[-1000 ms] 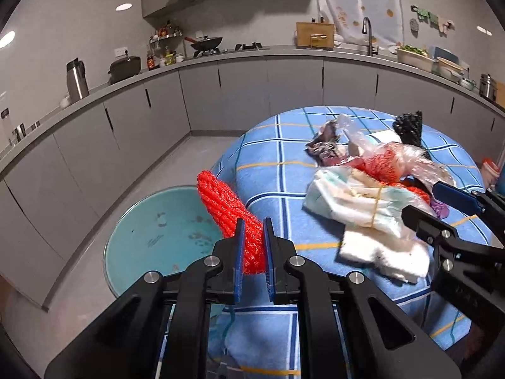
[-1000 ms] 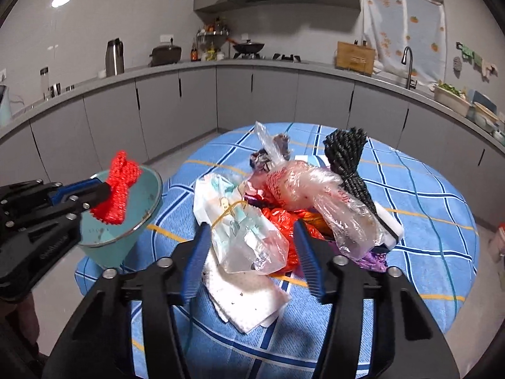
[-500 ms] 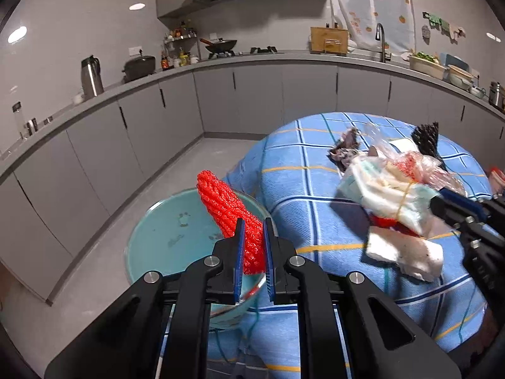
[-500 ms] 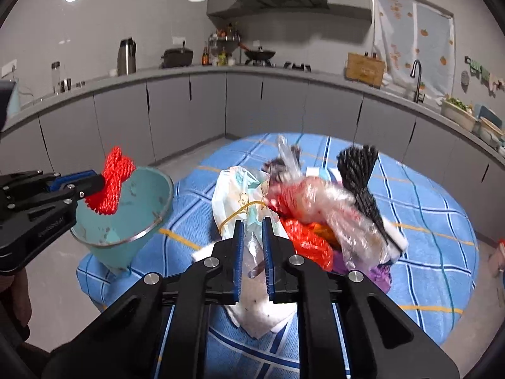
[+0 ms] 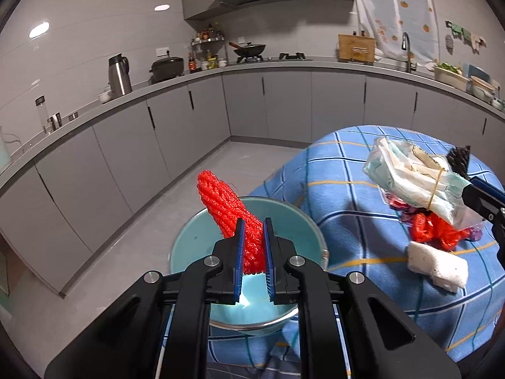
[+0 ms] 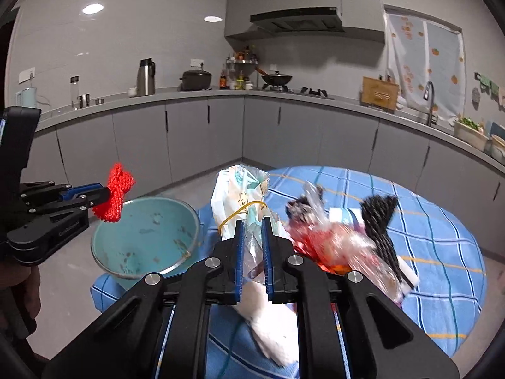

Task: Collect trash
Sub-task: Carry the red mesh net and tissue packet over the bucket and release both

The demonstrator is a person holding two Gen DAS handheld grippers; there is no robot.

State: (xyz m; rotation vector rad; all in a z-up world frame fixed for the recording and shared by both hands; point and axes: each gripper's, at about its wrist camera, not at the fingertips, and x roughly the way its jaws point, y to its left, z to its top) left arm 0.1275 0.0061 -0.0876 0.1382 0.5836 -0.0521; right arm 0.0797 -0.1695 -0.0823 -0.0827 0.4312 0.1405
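Bare floor beyond table edge (image 5: 315, 170); both claws clamped: left (image 5: 252, 246) red netting (image 5: 227, 202), right (image 6: 252, 246) banded wrapper (image 6: 243, 195).

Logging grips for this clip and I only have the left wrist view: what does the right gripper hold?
Observer: The right gripper is shut on the clear end of the banded plastic packet.
Operator: Is the packet off the table?
Observer: It stands upright above the white tissue, apparently lifted.
Operator: And the left gripper's red mesh, seen from outside?
Observer: The left gripper pinches the red mesh at its middle, beside the teal bowl's rim.
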